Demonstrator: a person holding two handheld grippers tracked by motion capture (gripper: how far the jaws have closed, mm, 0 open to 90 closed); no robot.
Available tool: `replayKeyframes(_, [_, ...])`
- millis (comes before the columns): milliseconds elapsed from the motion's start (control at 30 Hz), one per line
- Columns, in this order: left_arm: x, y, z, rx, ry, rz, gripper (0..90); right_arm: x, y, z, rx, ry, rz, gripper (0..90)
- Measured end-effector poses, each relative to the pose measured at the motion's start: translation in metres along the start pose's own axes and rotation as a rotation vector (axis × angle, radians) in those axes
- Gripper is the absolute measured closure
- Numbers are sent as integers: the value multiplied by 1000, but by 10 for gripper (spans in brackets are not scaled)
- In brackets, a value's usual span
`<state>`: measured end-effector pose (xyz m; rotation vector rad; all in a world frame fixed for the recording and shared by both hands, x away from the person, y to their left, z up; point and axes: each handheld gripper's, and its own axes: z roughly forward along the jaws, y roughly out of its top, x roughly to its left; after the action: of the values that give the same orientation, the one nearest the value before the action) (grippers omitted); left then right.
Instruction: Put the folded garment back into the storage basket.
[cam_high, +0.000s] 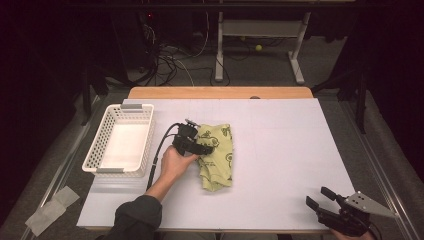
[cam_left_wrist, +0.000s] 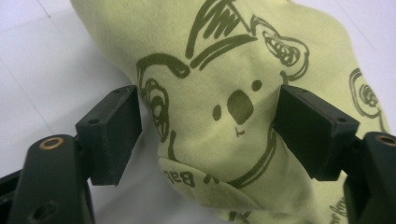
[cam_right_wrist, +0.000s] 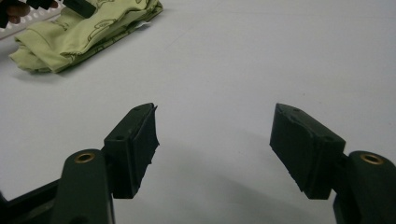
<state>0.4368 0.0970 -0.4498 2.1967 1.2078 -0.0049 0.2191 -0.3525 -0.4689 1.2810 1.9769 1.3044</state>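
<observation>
A pale green cloth (cam_high: 218, 159) with dark koala drawings lies crumpled left of the middle of the white table top (cam_high: 280, 150). My left gripper (cam_high: 208, 145) hangs over the cloth's upper left part, held by a hand that reaches in from the bottom. In the left gripper view its jaws stand wide apart around a fold of the cloth (cam_left_wrist: 233, 93), and the left gripper (cam_left_wrist: 210, 133) does not press on it. My right gripper (cam_high: 318, 196) rests low at the table's front right, open and with nothing in it (cam_right_wrist: 215, 135). The cloth (cam_right_wrist: 84, 28) lies far off from it.
A white perforated basket (cam_high: 95, 152) stands with nothing inside at the table's left edge, close beside the left hand. The left gripper's cable (cam_high: 156, 160) runs along the basket's right side. A wooden strip (cam_high: 220, 92) marks the far edge.
</observation>
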Motion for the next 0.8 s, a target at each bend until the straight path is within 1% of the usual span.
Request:
replayKeyframes(133, [0, -1, 3, 21, -3, -6, 207, 0, 0, 1, 4, 5, -2, 322])
replayKeyframes(200, [0, -1, 6, 39, -8, -1, 206, 0, 0, 1, 6, 5, -3, 322])
replayKeyframes(333, [-5, -3, 7, 48, -5, 22, 217, 0, 0, 1, 5, 5, -2, 323])
replayKeyframes(433, [-9, -5, 7, 56, 7, 45, 223, 1, -1, 1, 9, 7, -1, 322])
replayKeyframes(567, [-14, -5, 8, 61, 20, 59, 228, 1, -1, 2, 9, 12, -2, 322])
replayKeyframes(800, [-20, -6, 9, 70, 46, 87, 292, 0, -1, 2, 8, 14, 5, 322])
